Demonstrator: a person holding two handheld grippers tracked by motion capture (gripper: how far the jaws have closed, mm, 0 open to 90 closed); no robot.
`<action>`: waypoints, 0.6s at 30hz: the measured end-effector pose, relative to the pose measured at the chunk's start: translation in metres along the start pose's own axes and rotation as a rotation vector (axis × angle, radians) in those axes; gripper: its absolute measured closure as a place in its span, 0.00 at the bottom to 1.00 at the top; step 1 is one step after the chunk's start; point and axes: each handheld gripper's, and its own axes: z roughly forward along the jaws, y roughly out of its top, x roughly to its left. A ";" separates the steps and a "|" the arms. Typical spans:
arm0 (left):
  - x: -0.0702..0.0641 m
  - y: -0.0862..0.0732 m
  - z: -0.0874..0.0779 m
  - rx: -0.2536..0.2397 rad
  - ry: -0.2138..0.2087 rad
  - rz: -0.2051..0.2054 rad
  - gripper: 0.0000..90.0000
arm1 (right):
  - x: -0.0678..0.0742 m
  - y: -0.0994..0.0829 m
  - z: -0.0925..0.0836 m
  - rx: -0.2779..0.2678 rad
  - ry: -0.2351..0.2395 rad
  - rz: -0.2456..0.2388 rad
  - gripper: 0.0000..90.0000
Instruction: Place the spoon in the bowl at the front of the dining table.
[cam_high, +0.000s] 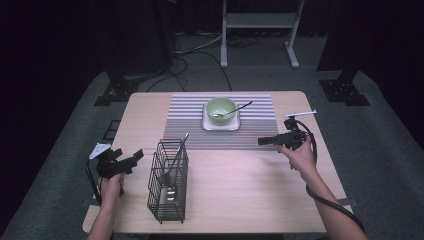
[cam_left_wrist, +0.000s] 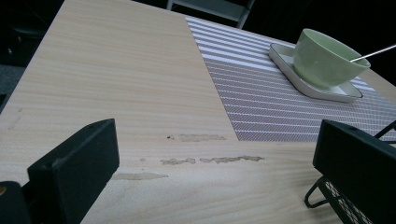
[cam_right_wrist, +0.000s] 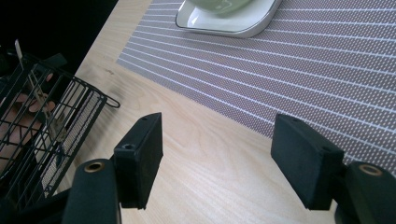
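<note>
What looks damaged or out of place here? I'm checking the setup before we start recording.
The wooden table has patches of worn or peeled surface near the striped placemat's corner, seen in the left gripper view. Otherwise things look orderly: the green bowl sits on its white tray, and the wire basket stands upright.

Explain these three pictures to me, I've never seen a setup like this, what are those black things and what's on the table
A person sits at a wooden table, holding a hand-operated two-jaw gripper in each hand: the left gripper and the right gripper. One picture looks down from above; the other two come from cameras riding on each gripper, so the black blocks at the bottom are its own jaws. Both are open and hold nothing. On the table lie a striped placemat, a green bowl with a spoon on a white plate, and a black wire caddy with utensils.
</note>
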 end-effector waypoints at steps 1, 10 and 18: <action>0.000 0.000 0.000 0.001 0.000 0.001 0.00 | 0.000 -0.001 0.000 0.000 0.002 0.001 0.37; -0.001 0.000 0.000 0.005 -0.001 0.003 0.00 | 0.000 -0.012 0.003 0.011 0.012 -0.004 0.37; -0.001 0.000 0.000 0.005 0.001 0.004 0.00 | 0.002 -0.019 0.001 0.008 0.036 0.010 0.37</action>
